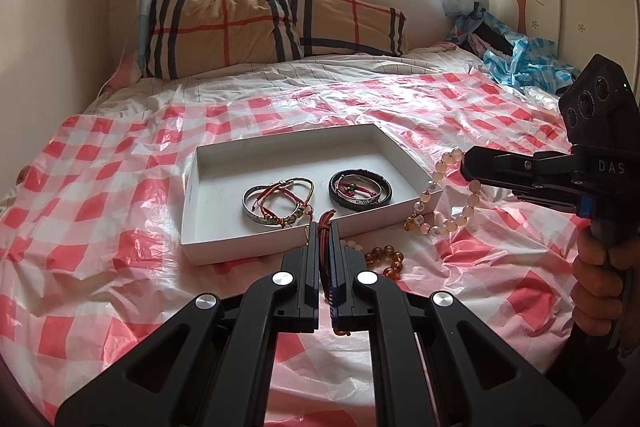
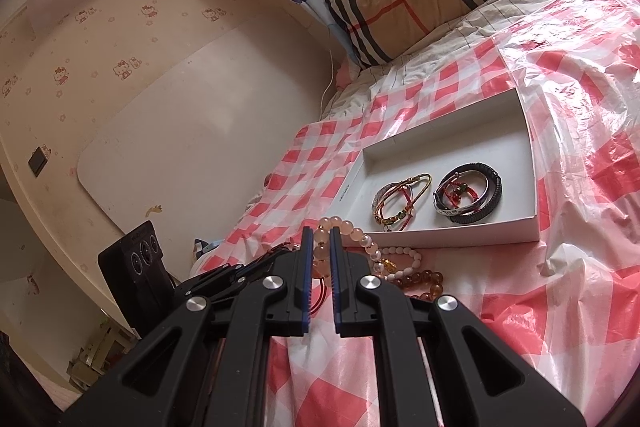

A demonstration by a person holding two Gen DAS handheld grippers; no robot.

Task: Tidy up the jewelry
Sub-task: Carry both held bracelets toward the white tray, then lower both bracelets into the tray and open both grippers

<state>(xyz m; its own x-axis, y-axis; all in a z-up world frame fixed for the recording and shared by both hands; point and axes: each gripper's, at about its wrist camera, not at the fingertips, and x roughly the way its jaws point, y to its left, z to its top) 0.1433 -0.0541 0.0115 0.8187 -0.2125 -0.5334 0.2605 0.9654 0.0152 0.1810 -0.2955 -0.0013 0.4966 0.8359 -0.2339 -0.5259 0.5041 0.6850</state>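
Note:
A white shallow box (image 1: 224,163) (image 2: 532,163) lies on the bed with two heaps of bracelets: a silver and red-cord heap (image 1: 278,203) (image 2: 400,201) and a black and silver heap (image 1: 359,189) (image 2: 468,195). My left gripper (image 1: 325,227) is shut on a red-brown cord bracelet (image 1: 326,247) just above the box's near wall. My right gripper (image 2: 320,233) (image 1: 466,163) is shut on a pale pink bead bracelet (image 2: 352,231) (image 1: 452,195), which hangs beside the box's right corner. An amber bead bracelet (image 1: 386,259) (image 2: 424,281) lies on the bed in front of the box.
A red-and-white checked plastic sheet (image 1: 100,227) covers the bed. Plaid pillows (image 1: 256,27) lie at the head under the window. Blue-and-white cloth (image 1: 520,63) is bunched at the far right. A wall (image 2: 160,107) runs along the bed's left side.

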